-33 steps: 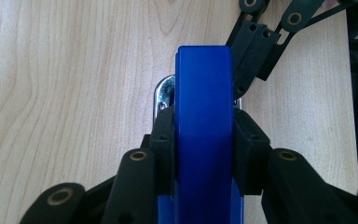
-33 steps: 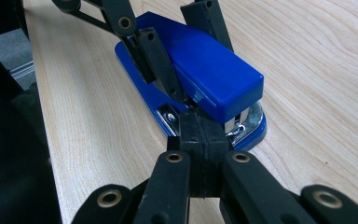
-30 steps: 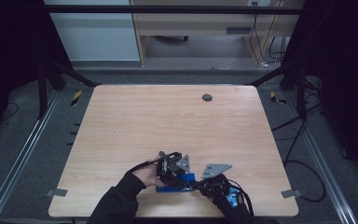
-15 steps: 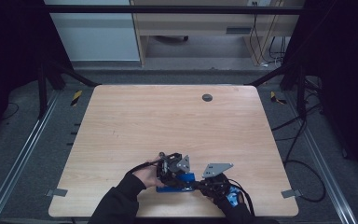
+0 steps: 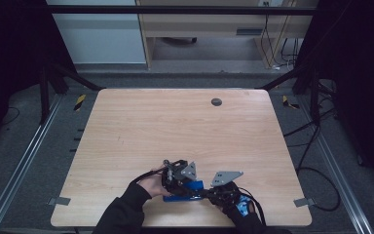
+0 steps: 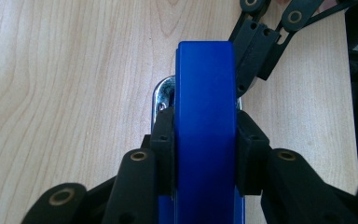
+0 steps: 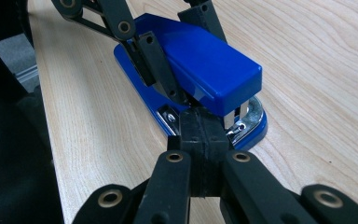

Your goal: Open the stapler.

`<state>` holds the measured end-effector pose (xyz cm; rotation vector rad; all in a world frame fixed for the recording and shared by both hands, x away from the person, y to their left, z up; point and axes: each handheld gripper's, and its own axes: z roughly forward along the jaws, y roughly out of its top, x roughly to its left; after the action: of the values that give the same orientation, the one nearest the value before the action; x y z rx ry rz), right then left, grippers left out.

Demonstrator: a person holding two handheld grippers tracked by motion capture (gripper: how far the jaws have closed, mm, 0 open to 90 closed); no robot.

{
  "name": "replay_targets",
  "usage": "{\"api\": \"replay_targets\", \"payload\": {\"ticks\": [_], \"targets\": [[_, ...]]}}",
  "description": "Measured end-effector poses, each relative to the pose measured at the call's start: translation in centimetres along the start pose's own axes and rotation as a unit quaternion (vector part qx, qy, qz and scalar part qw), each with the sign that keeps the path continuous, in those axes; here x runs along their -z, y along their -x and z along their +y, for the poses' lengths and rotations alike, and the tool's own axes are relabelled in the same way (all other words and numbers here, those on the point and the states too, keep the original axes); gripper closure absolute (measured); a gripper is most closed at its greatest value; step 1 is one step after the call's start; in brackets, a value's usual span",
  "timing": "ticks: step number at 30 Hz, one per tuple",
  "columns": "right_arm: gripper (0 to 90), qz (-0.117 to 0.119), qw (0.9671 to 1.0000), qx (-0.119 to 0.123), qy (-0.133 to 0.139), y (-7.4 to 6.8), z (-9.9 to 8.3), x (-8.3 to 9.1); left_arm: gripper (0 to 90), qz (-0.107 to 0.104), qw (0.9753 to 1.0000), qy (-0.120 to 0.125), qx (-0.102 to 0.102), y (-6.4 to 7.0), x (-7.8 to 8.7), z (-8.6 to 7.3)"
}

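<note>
under the left claw (image 6: 205, 154), the blue stapler's (image 6: 205, 93) base is hidden.

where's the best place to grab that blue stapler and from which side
Probably the blue stapler top arm, jaws across its two flat long sides, coming along its length as the left gripper does. The right gripper, jaws together, sits at its metal front end.

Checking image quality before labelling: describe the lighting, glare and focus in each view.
High view: table evenly lit, surroundings dark, blue stapler small and soft. Left gripper view: bright, stapler sharp, left gripper near parts slightly soft. Right gripper view: sheen on the stapler's lid, glints on its metal, right gripper slightly blurred.
</note>
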<state>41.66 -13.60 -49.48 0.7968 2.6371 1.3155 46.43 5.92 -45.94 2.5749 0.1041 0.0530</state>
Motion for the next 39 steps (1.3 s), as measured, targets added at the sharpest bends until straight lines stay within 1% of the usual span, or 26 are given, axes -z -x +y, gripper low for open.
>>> {"api": "replay_targets", "payload": {"ticks": [1,2,3,4,5,6,7,10,12,13,14,17,18,19,20,22,24,26,27,29,33,36,38,39], "targets": [[90.0,-0.001,1.0000,0.001,0.001,0.0,0.0,0.0,65.7,-0.003,1.0000,0.000,0.003,-0.1,0.0,0.0],[90.0,0.003,1.0000,-0.004,0.000,0.1,0.0,0.0,65.6,-0.002,1.0000,-0.003,0.000,-0.1,0.0,0.0],[90.0,0.003,1.0000,-0.004,0.000,0.1,0.0,0.0,65.6,-0.001,1.0000,-0.002,0.000,0.0,0.0,0.0],[90.0,0.004,1.0000,-0.006,-0.002,0.1,0.0,0.0,65.6,0.000,1.0000,-0.007,-0.002,0.0,-0.1,0.1],[90.0,0.004,1.0000,-0.006,-0.002,0.1,0.0,0.0,65.6,0.002,0.9999,-0.016,-0.006,0.0,-0.1,0.4],[90.0,0.000,1.0000,0.003,-0.007,0.0,0.2,0.1,65.4,0.000,0.9995,-0.030,-0.008,0.0,-0.2,0.7],[90.0,0.000,1.0000,0.003,-0.007,0.0,0.2,0.1,65.3,0.000,0.9995,-0.030,-0.008,0.0,-0.2,0.7],[90.0,-0.007,0.9998,0.015,-0.005,-0.1,0.1,0.1,64.9,-0.008,0.9991,-0.042,-0.007,-0.3,-0.3,1.0],[90.0,-0.007,0.9999,0.014,-0.004,-0.1,0.1,0.1,64.8,-0.010,0.9988,-0.048,-0.007,-0.3,-0.3,1.1],[90.0,-0.006,0.9999,0.012,-0.006,-0.1,0.1,0.1,64.5,-0.013,0.9982,-0.058,-0.011,-0.4,-0.4,1.4],[90.0,-0.006,0.9999,0.011,-0.006,-0.1,0.1,0.1,64.4,-0.014,0.9979,-0.062,-0.012,-0.5,-0.4,1.4],[90.0,-0.007,0.9999,0.011,-0.007,-0.1,0.1,0.1,64.2,-0.015,0.9979,-0.062,-0.015,-0.4,-0.4,1.4],[90.0,-0.005,0.9999,0.010,-0.005,0.0,0.1,0.1,64.3,-0.015,0.9979,-0.061,-0.019,-0.5,-0.4,1.4],[90.0,-0.003,1.0000,0.004,-0.006,0.1,0.1,0.2,64.5,-0.017,0.9979,-0.057,-0.024,-0.5,-0.3,1.4],[90.0,-0.003,1.0000,0.004,-0.006,0.1,0.1,0.2,64.8,-0.017,0.9979,-0.057,-0.024,-0.5,-0.3,1.4],[90.0,-0.001,1.0000,0.000,-0.007,0.2,0.1,0.2,65.1,-0.015,0.9973,-0.060,-0.039,-0.6,-0.2,1.4],[90.0,-0.001,1.0000,0.001,-0.006,0.2,0.1,0.2,65.3,-0.018,0.9970,-0.062,-0.044,-0.7,-0.3,1.4],[90.0,-0.002,1.0000,0.001,-0.006,0.2,0.1,0.3,65.5,-0.021,0.9968,-0.063,-0.044,-0.8,-0.3,1.5],[90.0,-0.002,1.0000,0.002,-0.005,0.2,0.0,0.2,65.4,-0.020,0.9966,-0.065,-0.047,-0.9,-0.3,1.5],[90.0,-0.002,1.0000,0.001,-0.004,0.2,0.0,0.2,65.4,-0.020,0.9965,-0.067,-0.045,-0.8,-0.3,1.6],[90.0,-0.002,1.0000,0.003,-0.002,0.1,0.0,0.2,65.0,-0.017,0.9953,-0.082,-0.048,-0.7,-0.4,2.0],[90.0,-0.001,1.0000,0.004,-0.001,0.1,0.0,0.1,64.7,-0.019,0.9950,-0.086,-0.047,-0.9,-0.4,2.1],[90.0,-0.001,1.0000,0.005,-0.002,0.1,0.0,0.1,64.8,-0.019,0.9952,-0.085,-0.044,-0.8,-0.5,2.1],[90.0,0.002,1.0000,0.004,0.000,0.1,0.0,0.0,65.3,-0.016,0.9945,-0.091,-0.048,-0.7,-0.4,2.2]]}}
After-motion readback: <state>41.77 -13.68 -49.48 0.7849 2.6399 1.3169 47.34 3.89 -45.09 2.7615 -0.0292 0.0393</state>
